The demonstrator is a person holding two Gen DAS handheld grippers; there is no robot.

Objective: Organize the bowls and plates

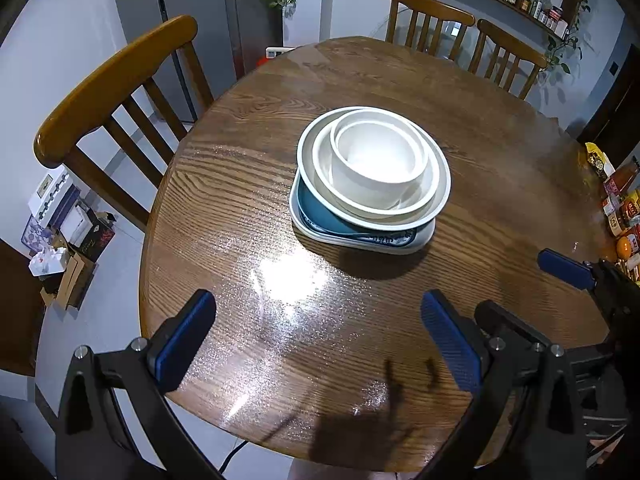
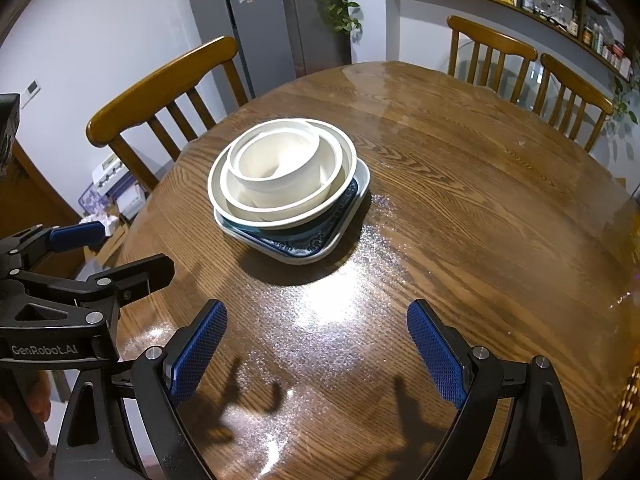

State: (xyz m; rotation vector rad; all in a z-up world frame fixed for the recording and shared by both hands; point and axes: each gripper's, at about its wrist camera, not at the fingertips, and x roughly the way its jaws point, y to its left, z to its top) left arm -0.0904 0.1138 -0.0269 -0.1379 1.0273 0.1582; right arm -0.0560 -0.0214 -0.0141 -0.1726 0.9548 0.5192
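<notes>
On the round wooden table (image 1: 248, 184), bowls (image 1: 378, 160) nest on plates (image 1: 360, 236), saving space; we hold both tools (image 1: 320, 344) (image 2: 316, 352) released, empty.

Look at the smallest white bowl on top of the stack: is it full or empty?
Empty. The smallest white bowl sits upright, nested in the larger white bowl, and both views show its bare white inside.

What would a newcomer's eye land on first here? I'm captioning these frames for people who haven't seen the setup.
First, the stack of white bowls nested on a blue square plate, alone mid-way across the round wooden table. Next, the open blue-padded left gripper and right gripper, both empty, over the near edge. Wooden chairs ring the table.
</notes>
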